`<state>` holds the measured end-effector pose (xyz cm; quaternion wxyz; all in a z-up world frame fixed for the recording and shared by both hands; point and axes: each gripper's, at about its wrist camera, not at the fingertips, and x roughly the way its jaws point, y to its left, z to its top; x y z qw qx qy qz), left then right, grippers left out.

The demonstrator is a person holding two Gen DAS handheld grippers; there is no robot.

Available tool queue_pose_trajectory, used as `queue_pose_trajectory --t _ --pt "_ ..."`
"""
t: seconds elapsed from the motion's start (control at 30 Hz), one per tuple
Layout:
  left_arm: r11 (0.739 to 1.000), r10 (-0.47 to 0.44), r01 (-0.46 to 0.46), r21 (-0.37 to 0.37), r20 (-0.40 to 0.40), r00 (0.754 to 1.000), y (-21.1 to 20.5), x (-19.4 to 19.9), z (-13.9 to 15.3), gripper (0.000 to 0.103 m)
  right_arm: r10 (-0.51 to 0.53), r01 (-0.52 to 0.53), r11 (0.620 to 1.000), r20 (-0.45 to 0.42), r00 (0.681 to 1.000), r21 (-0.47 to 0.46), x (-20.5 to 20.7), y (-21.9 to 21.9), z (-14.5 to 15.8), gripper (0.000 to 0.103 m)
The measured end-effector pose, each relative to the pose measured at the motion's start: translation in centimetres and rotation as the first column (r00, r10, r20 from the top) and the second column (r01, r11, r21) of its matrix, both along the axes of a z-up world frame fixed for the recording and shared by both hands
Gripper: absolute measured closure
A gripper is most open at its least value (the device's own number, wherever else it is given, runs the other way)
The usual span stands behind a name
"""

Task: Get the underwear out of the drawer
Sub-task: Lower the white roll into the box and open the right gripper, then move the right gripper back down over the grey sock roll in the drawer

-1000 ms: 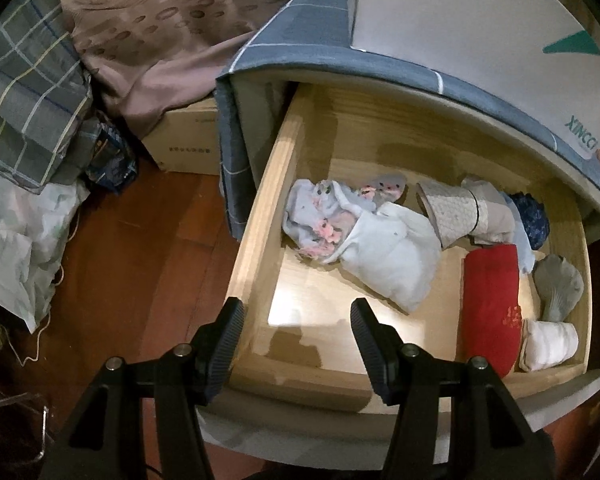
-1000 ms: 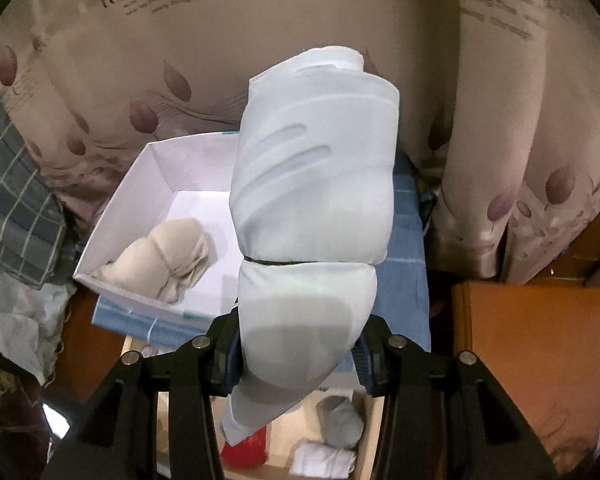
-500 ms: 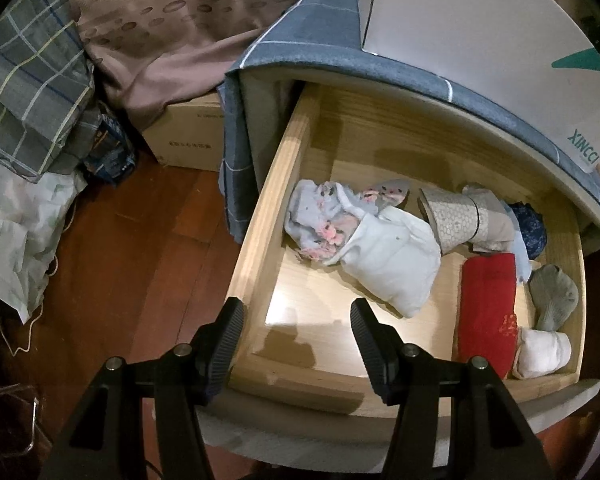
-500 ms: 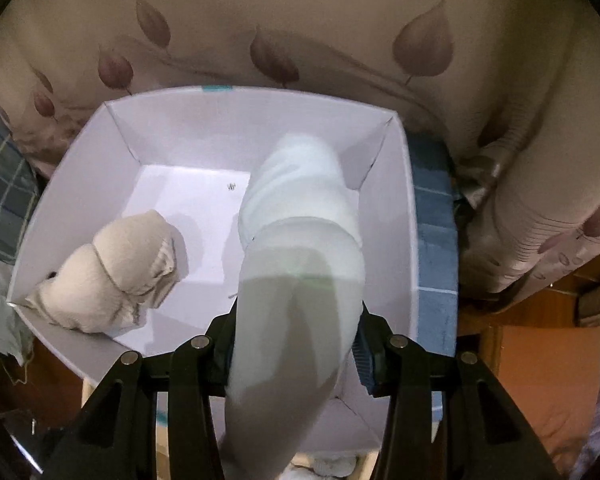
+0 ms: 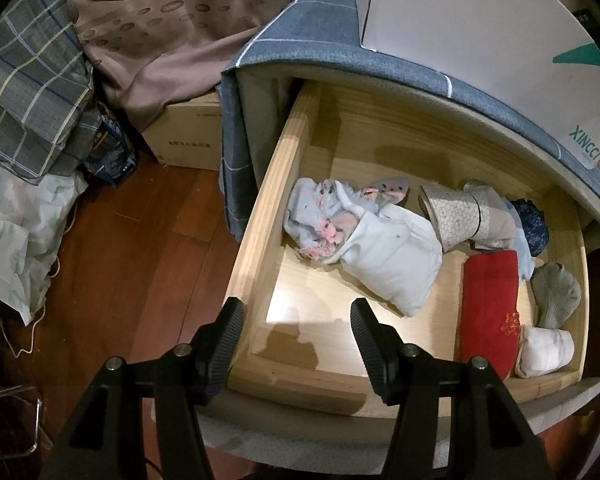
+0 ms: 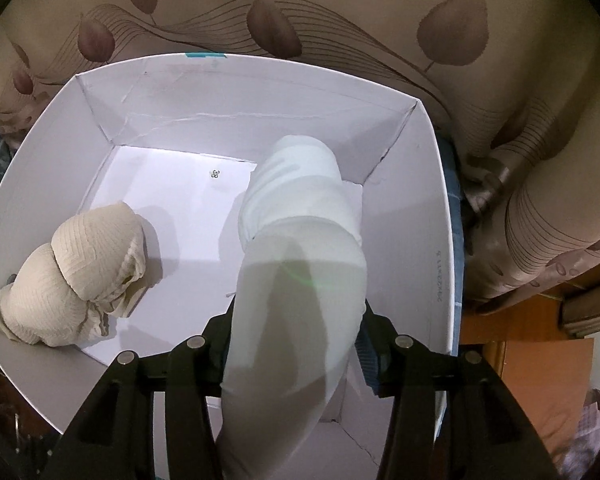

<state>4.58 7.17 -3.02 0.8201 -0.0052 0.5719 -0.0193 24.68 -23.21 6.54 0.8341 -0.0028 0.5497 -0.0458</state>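
The right claw (image 6: 296,316) points down into a white cardboard box (image 6: 436,200), and a pale white rolled underwear bundle (image 6: 296,240) stands between its fingers (image 6: 216,336). Its jaws have just been opening; the roll fills the gap between them, and whether the pads still press on it I cannot tell, since the cloth covers them. The far end of the roll reaches the box floor near the far right corner. To its left in the same box, against the left wall, lies a beige ribbed bundle (image 6: 80,272), well apart from the white roll. Behind the box hangs a tan curtain with a leaf print (image 6: 340,12).

The left claw (image 5: 296,336) hangs open and empty above the front edge of the pulled-out wooden drawer (image 5: 260,240), gripping nothing. Inside the drawer, a grey garment with pink flowers (image 5: 324,216) lies near the left wall, touching a white folded piece (image 5: 396,264) just beside it. Further right are a beige patterned roll (image 5: 456,216), a dark blue piece (image 5: 532,224), a red folded piece (image 5: 488,312), a grey sock-like piece (image 5: 556,292) and a small white roll (image 5: 544,352) in the front right corner. A blue checked cloth (image 5: 300,24) covers the cabinet top. A cardboard carton (image 5: 184,136) sits on the wooden floor (image 5: 132,264) to the left.
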Motion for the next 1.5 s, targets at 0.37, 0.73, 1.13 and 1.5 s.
queue_pose_trajectory --t 0.37,0.73,1.13,1.5 --pt "1.000 -0.023 0.023 0.011 -0.022 0.999 -0.3 0.0 -0.3 0.046 -0.018 0.017 0.999 0.029 0.999 0.045 -1.8 -0.8 2.5 0.043" --pt "0.999 -0.046 0.047 0.023 -0.023 0.999 -0.8 -0.2 -0.4 0.046 0.019 -0.022 0.989 0.022 1.000 0.148 -9.1 -1.7 6.5 0.043" --pt "0.996 -0.065 0.066 0.056 -0.017 0.998 -1.2 -0.3 -0.1 0.046 0.057 -0.017 0.977 -0.181 0.982 0.215 -17.6 -2.7 -0.6 0.043" --pt "0.996 -0.066 0.068 0.055 -0.029 0.997 -1.1 -0.3 -0.1 0.046 0.062 -0.004 0.985 -0.333 0.941 0.172 -19.0 -2.6 -10.5 0.044"
